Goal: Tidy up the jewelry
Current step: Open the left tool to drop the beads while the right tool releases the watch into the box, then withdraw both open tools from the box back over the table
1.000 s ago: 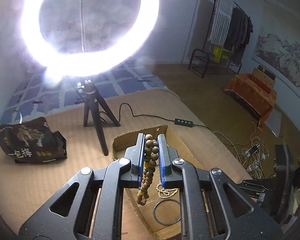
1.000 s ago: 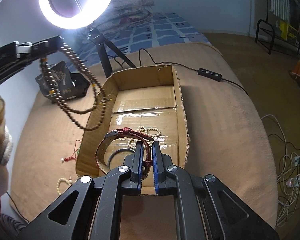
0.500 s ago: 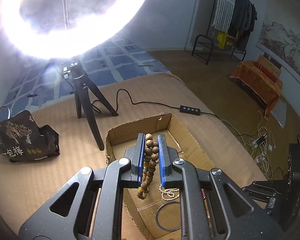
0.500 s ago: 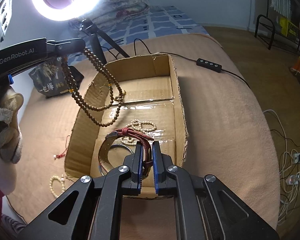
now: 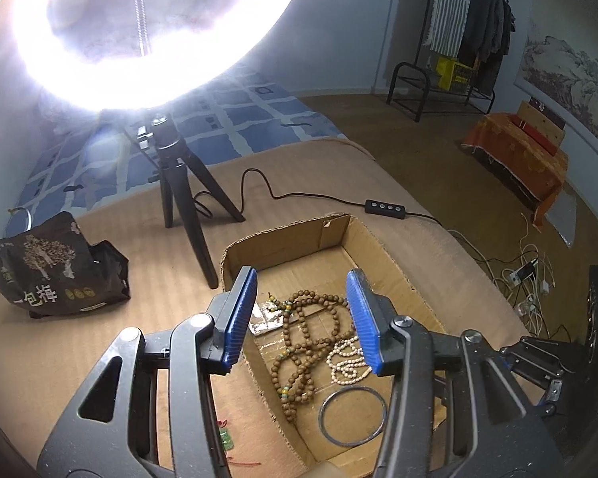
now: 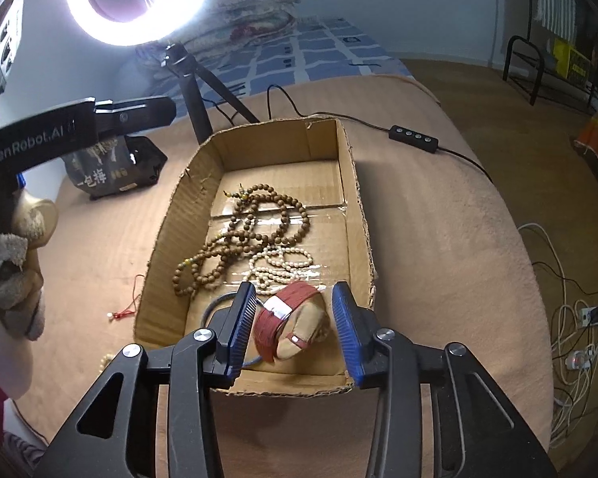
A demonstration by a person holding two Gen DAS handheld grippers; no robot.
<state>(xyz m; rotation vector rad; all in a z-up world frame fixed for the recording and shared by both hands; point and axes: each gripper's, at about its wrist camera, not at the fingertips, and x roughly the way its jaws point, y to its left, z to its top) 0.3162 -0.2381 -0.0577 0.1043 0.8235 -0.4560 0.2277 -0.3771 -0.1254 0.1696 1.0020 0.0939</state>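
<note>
At far left of the right wrist view, a gloved hand holds the left gripper, whose black arm reaches over the tan cover toward the box. Behind it a dark bag sits beside the tripod of the ring light. A small red cord lies on the cover just outside the box's left wall.

Seen from its own camera, the left gripper hangs above the box with its blue pads spread and nothing between them — its jaws have just been opening. Below, on the box floor, the brown beads lie in a loose heap, touching the white beads, with a metal bangle nearer the camera.

Further right, the right gripper points down into the near end of the box. Its jaws have also just been opening; the red band lies between the pads, free of both, resting on the box floor. A cable with a switch runs past the box's far right corner.
</note>
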